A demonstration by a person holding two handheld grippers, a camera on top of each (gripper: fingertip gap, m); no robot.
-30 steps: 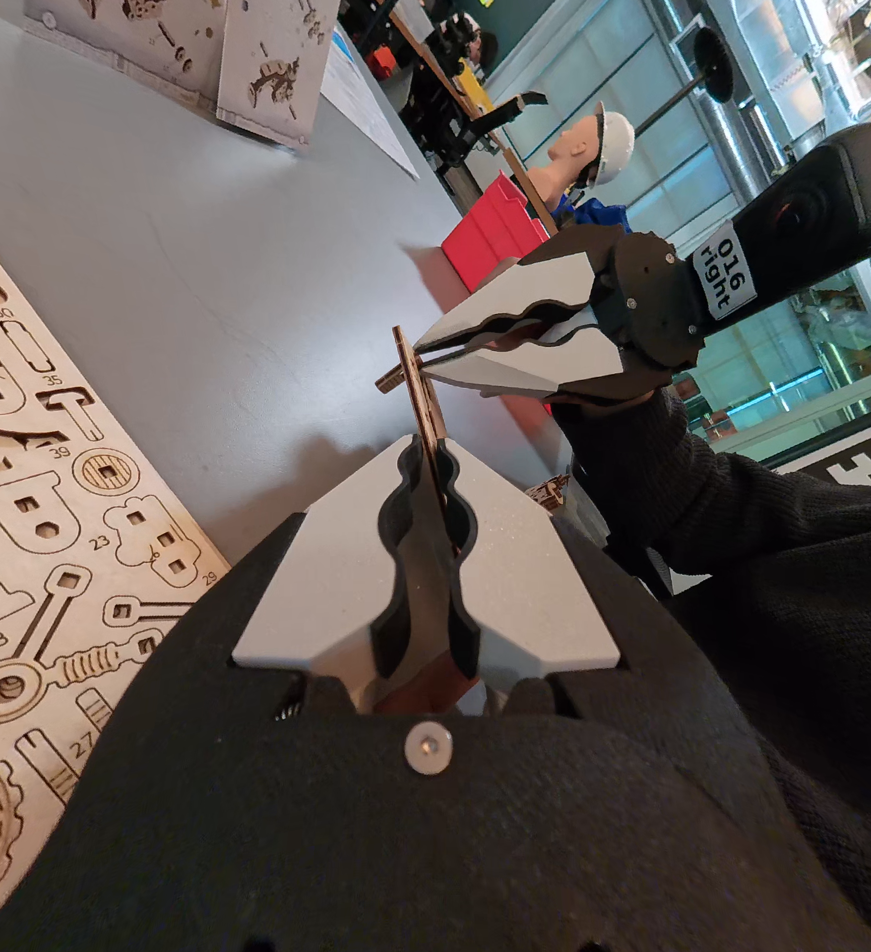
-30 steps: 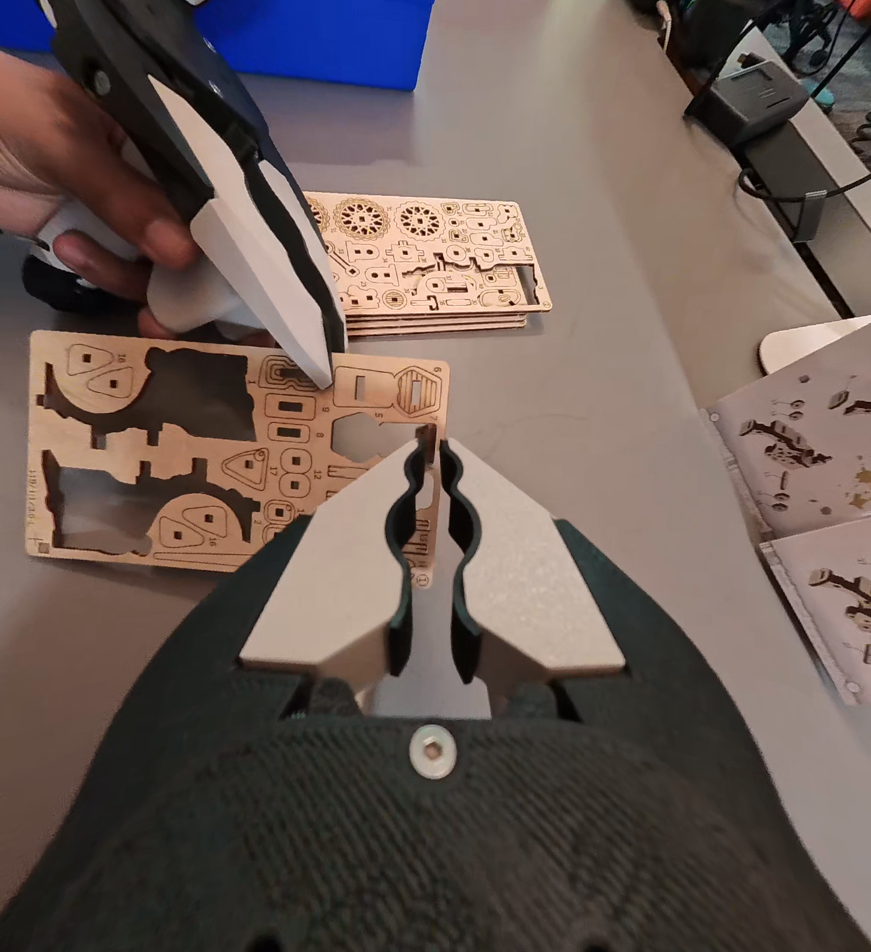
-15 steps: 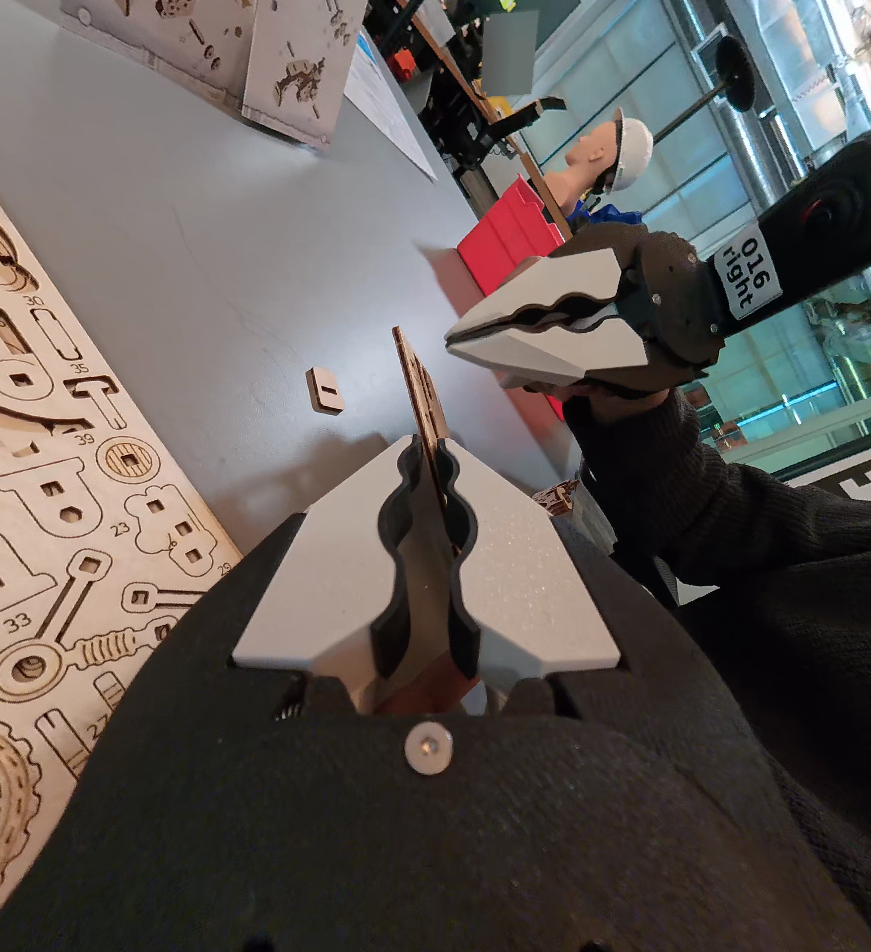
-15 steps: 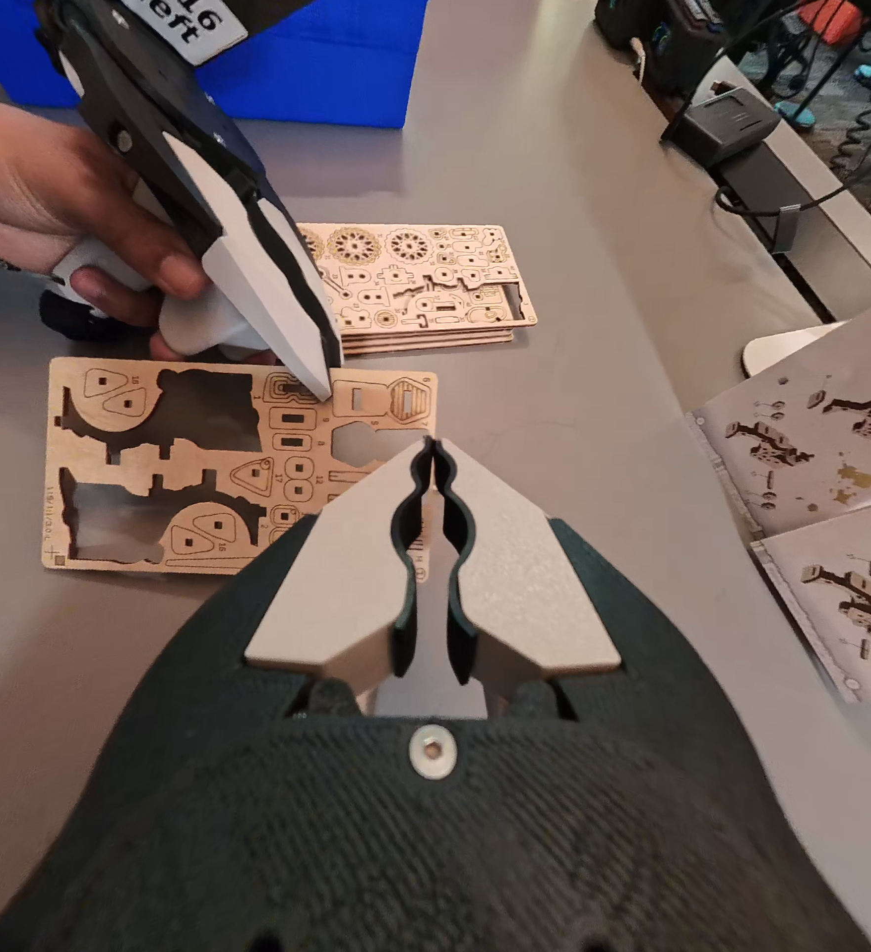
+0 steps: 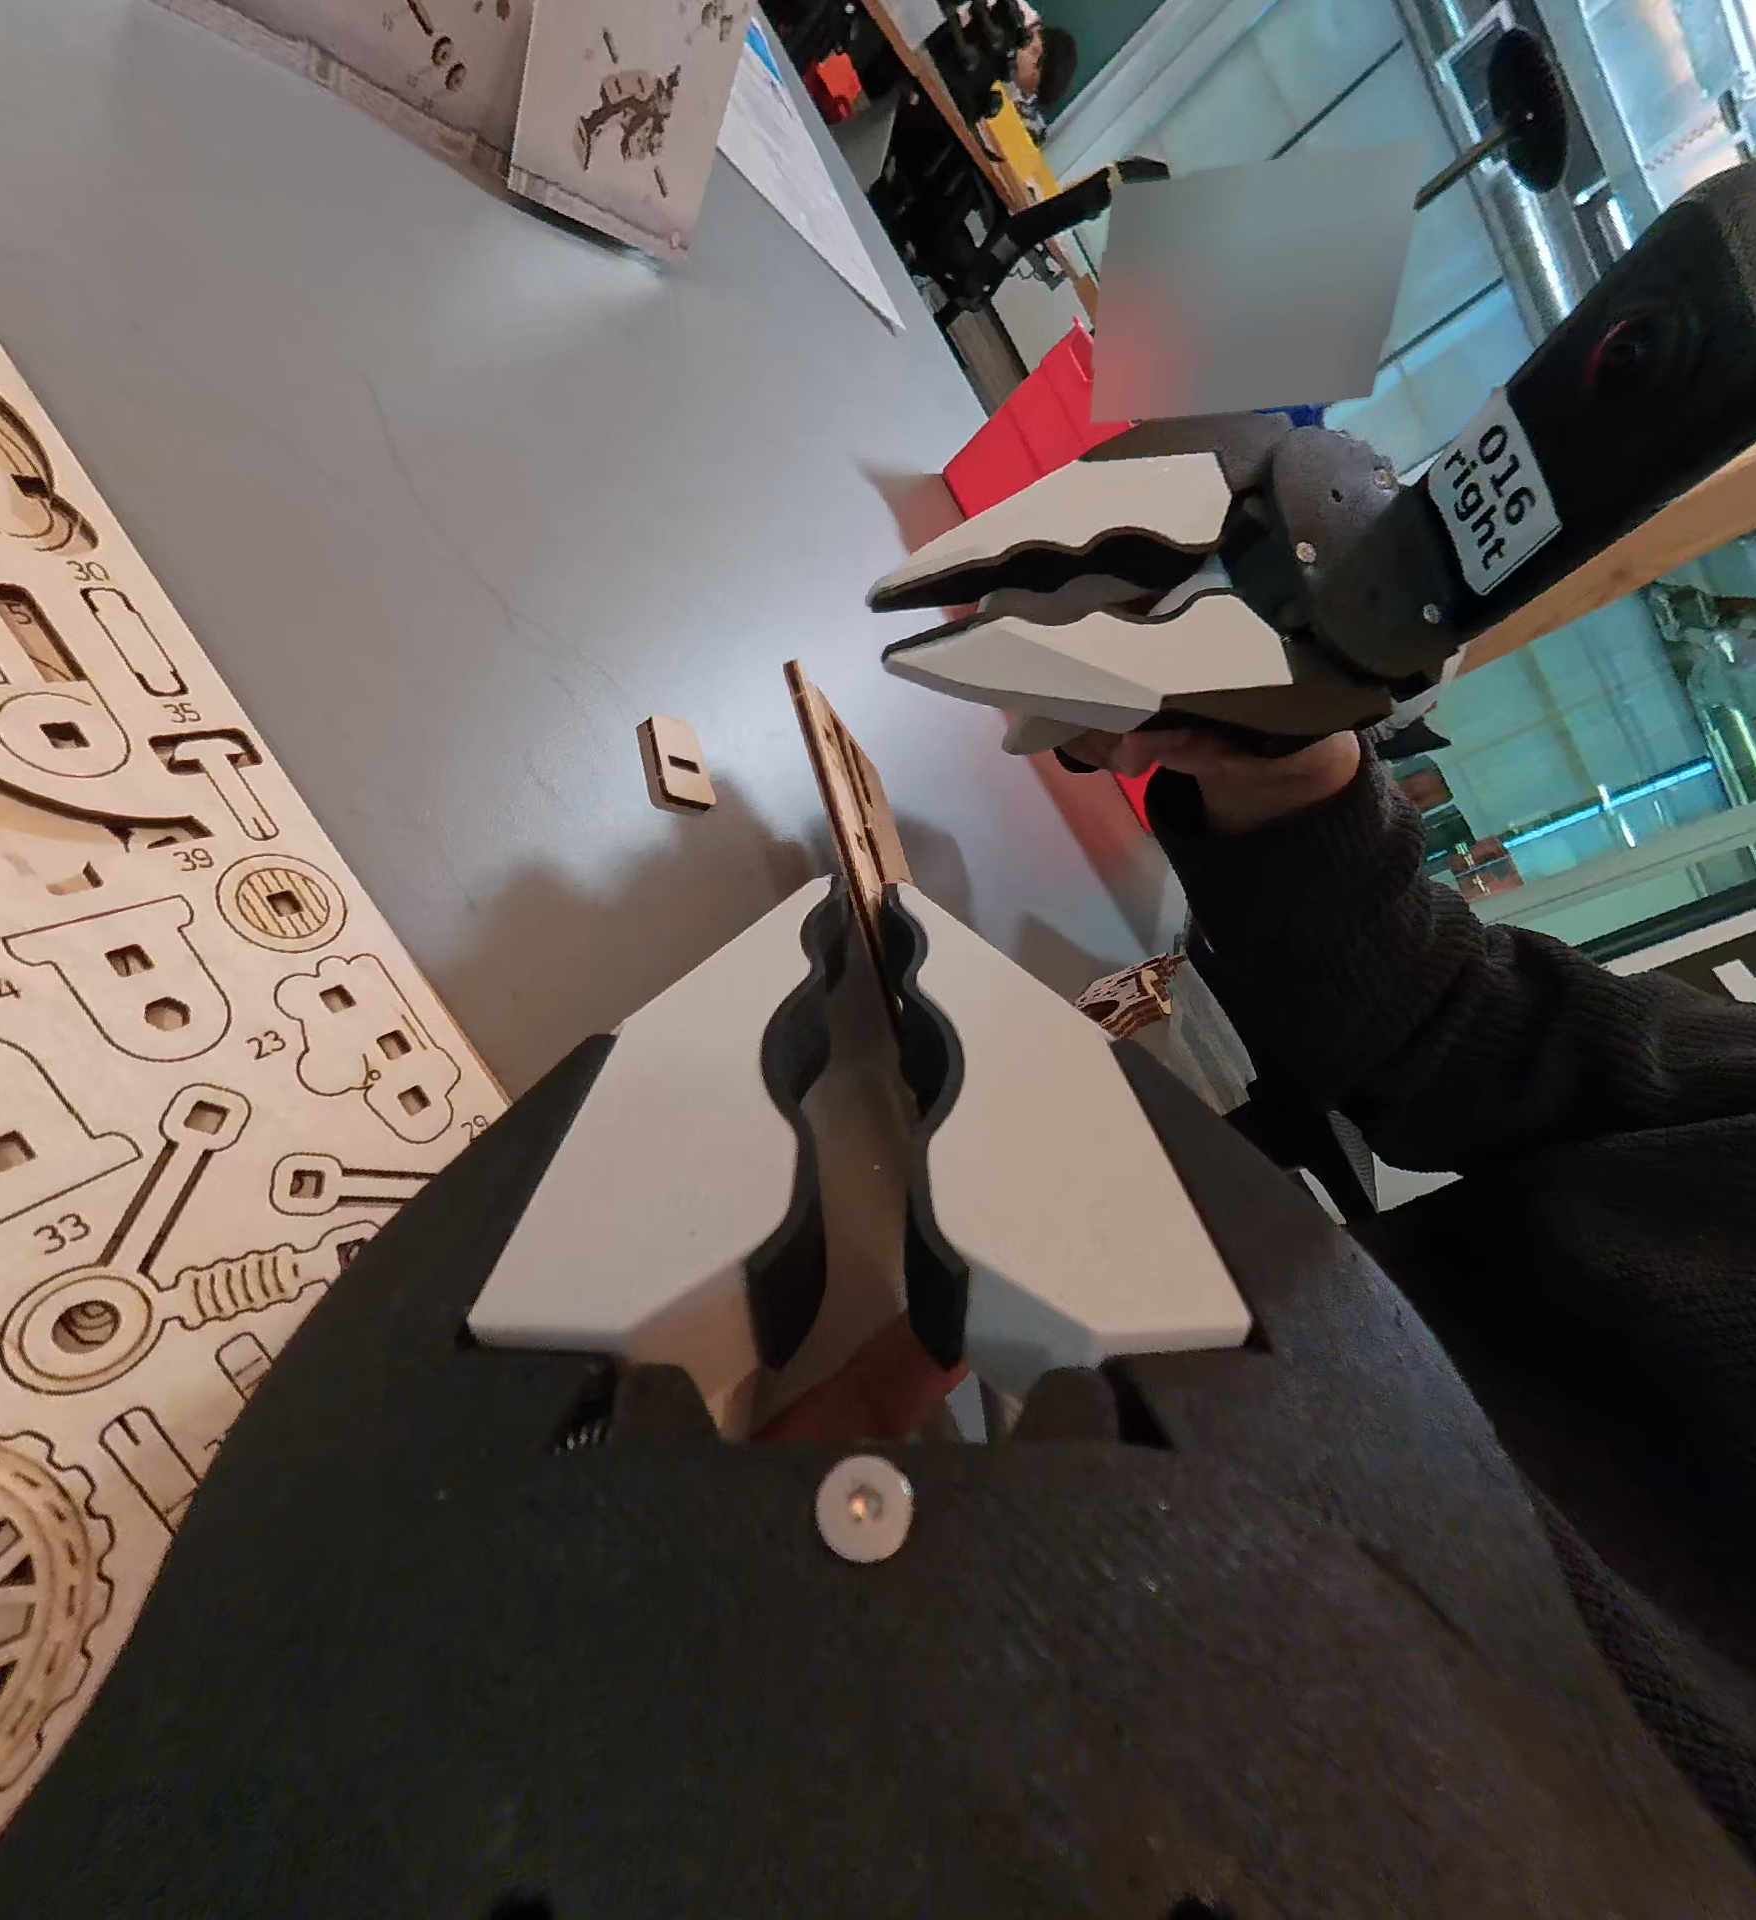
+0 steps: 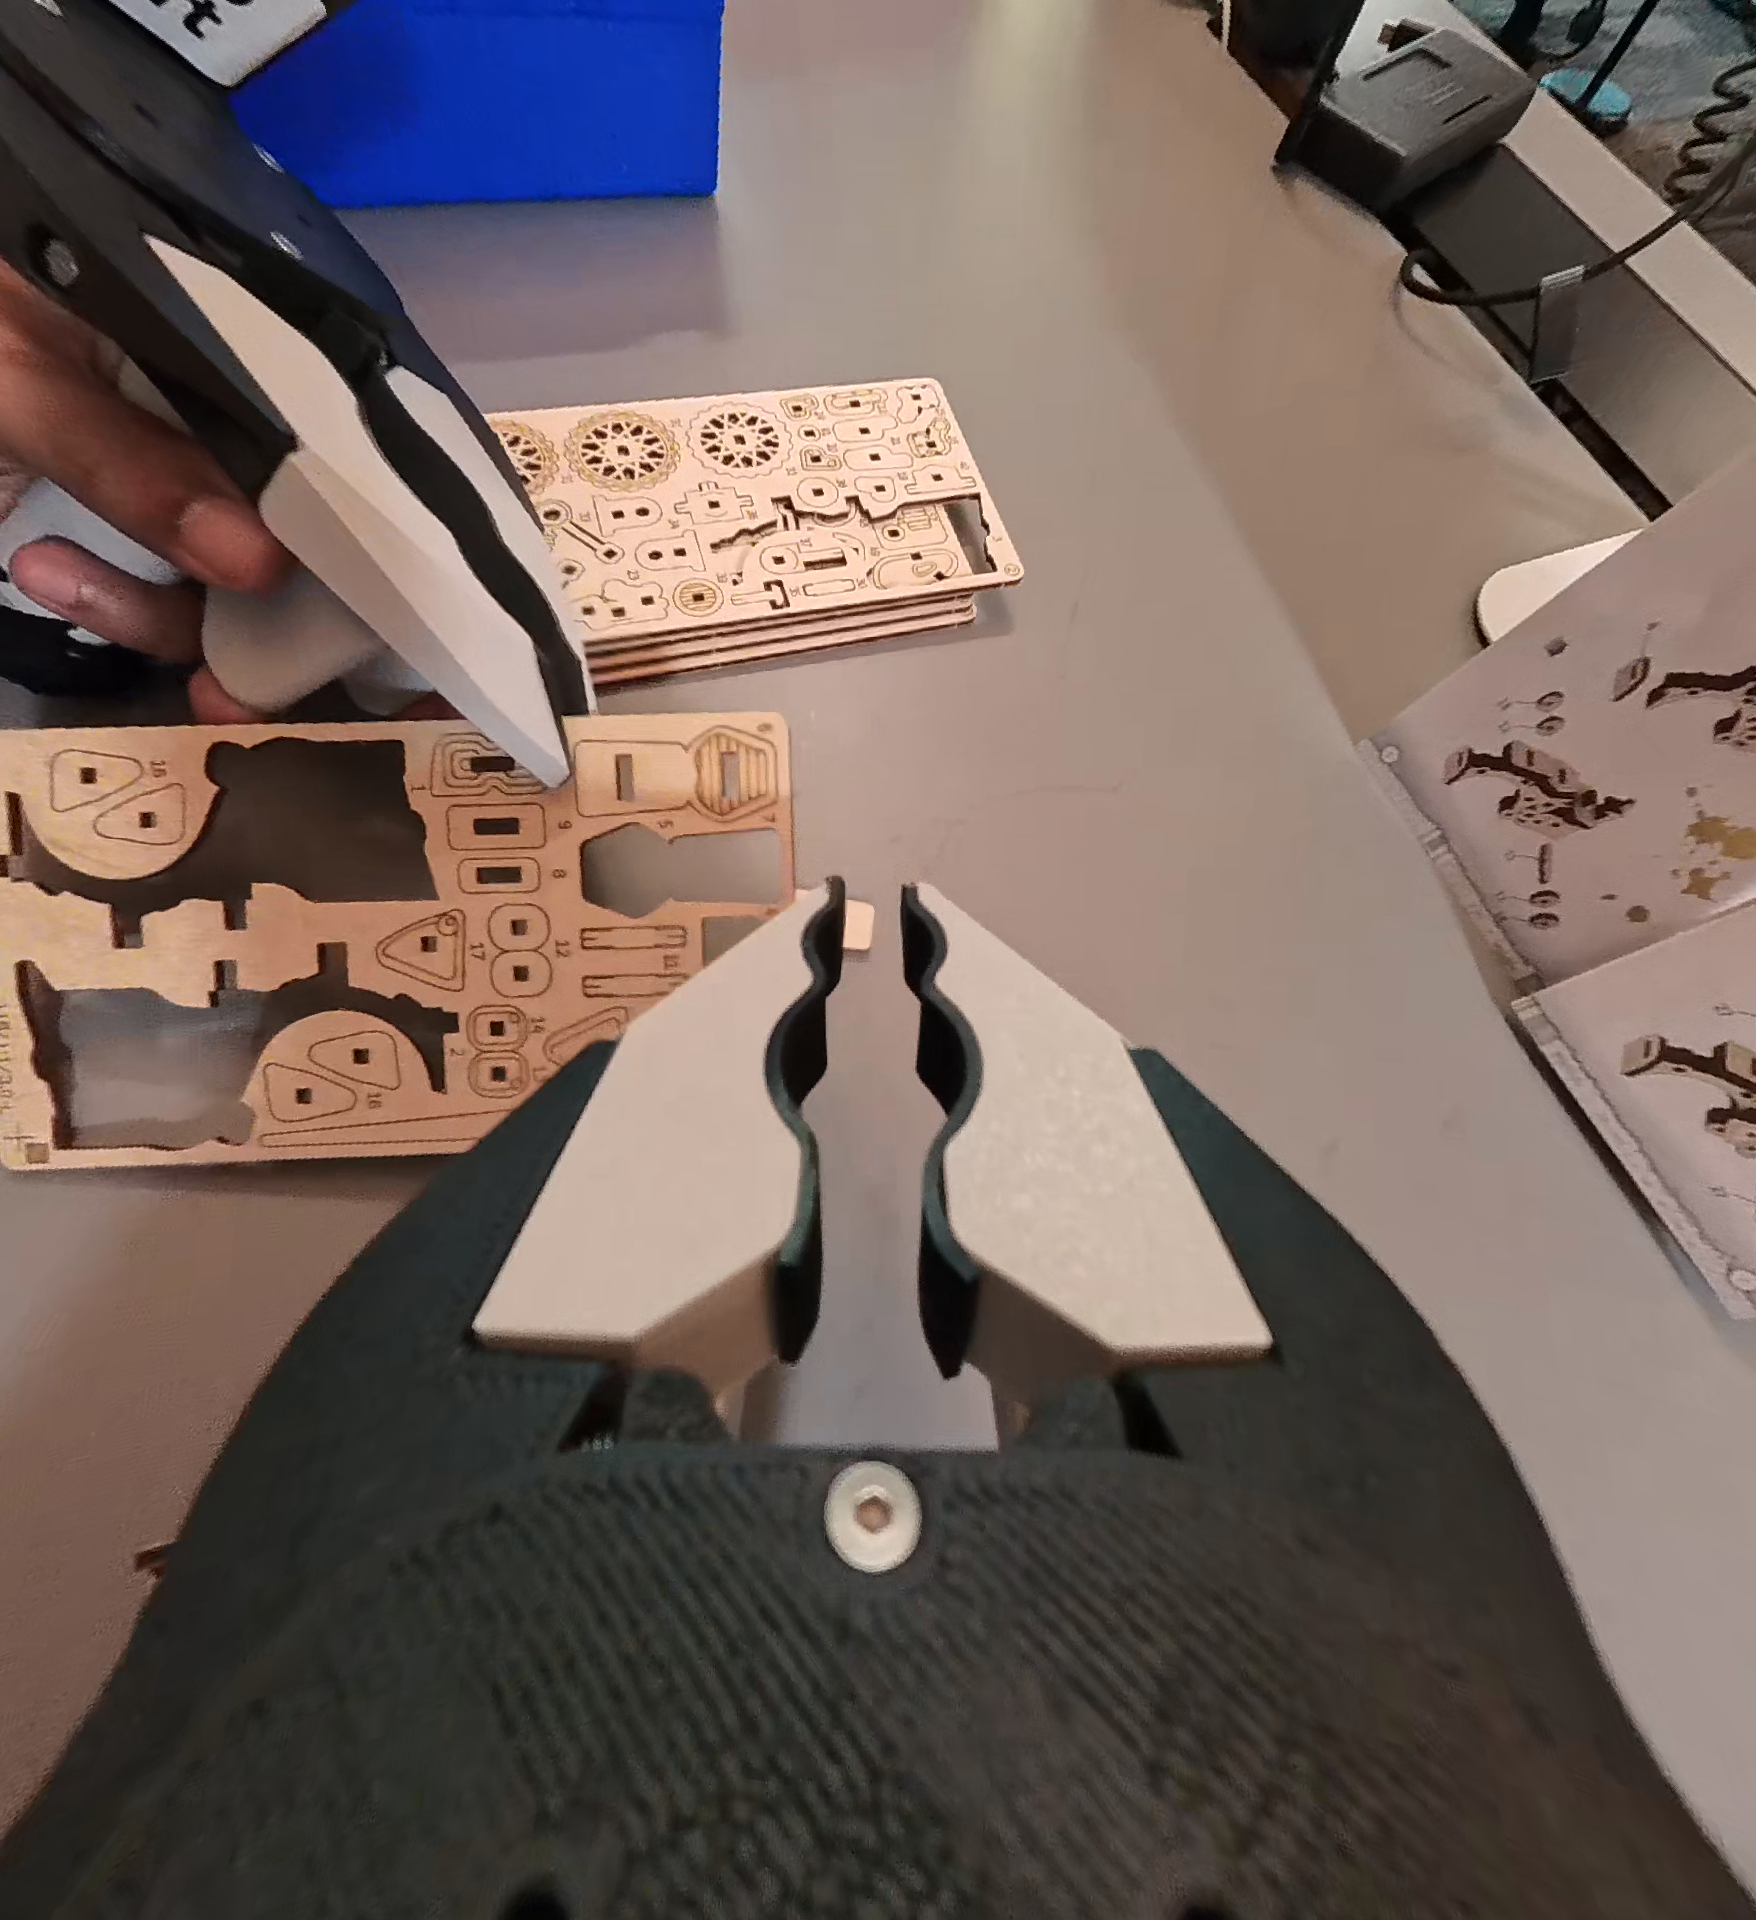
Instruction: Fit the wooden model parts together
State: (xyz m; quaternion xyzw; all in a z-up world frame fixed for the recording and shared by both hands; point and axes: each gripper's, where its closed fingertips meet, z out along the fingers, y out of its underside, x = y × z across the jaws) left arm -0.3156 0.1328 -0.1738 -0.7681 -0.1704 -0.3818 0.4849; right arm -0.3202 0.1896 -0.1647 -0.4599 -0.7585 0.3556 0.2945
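My left gripper [image 5: 858,883] is shut on a thin wooden plate [image 5: 838,769] that stands edge-on and sticks out past the tips. A small square wooden piece with a slot [image 5: 676,762] lies loose on the grey table to its left. My right gripper [image 5: 879,623] hovers above and to the right of the plate with its jaws a little apart and empty. In the right wrist view the right gripper [image 6: 866,902] is open above the table, and the small piece [image 6: 861,925] shows between its tips. The left gripper [image 6: 554,743] points down over a cut-out wooden sheet [image 6: 334,935].
A stack of laser-cut part sheets [image 6: 749,520] lies behind the cut-out sheet; another sheet [image 5: 74,987] lies left of my left gripper. Instruction pages [image 6: 1632,883] lie at the right. A blue bin [image 6: 500,94] stands at the back, a red bin [image 5: 1030,436] beyond the table edge.
The small square piece has left my right gripper and now lies on the table. The right gripper has pulled back from the plate and opened. The left gripper still holds the plate.
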